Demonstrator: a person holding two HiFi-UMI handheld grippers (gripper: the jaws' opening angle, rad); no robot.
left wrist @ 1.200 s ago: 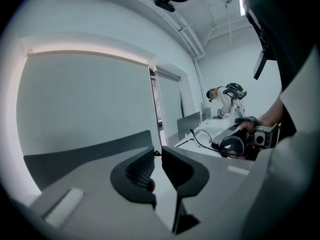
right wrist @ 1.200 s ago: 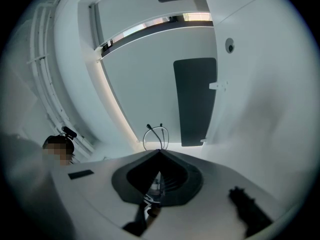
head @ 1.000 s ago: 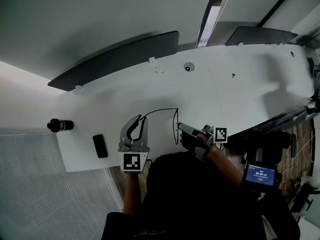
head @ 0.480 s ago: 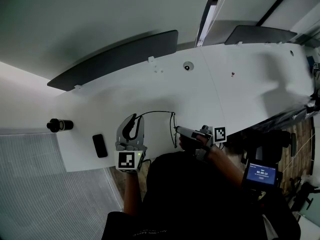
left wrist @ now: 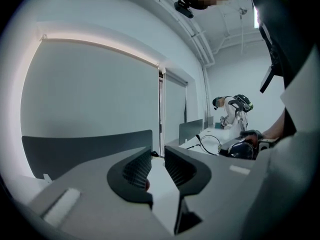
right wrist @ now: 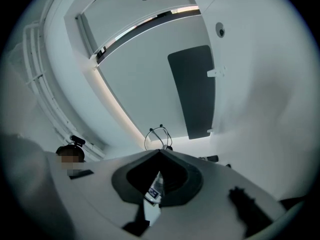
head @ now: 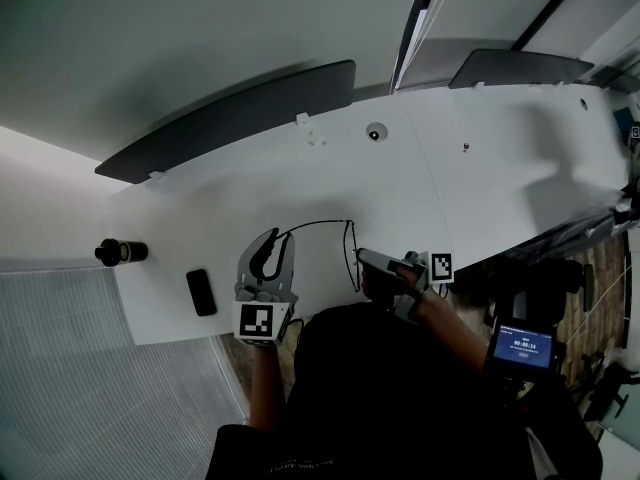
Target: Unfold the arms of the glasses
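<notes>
Head view: your right hand-held gripper (head: pixel 361 255) is clenched on the glasses (head: pixel 349 238) above the near edge of the white tabletop (head: pixel 480 168). One thin arm of the glasses stretches left toward your left hand-held gripper (head: pixel 275 249). The left gripper view shows that gripper released, its jaws slightly apart with nothing between them. A phone (head: pixel 201 292) and a dark cylinder (head: pixel 120 251) lie well apart to the left.
</notes>
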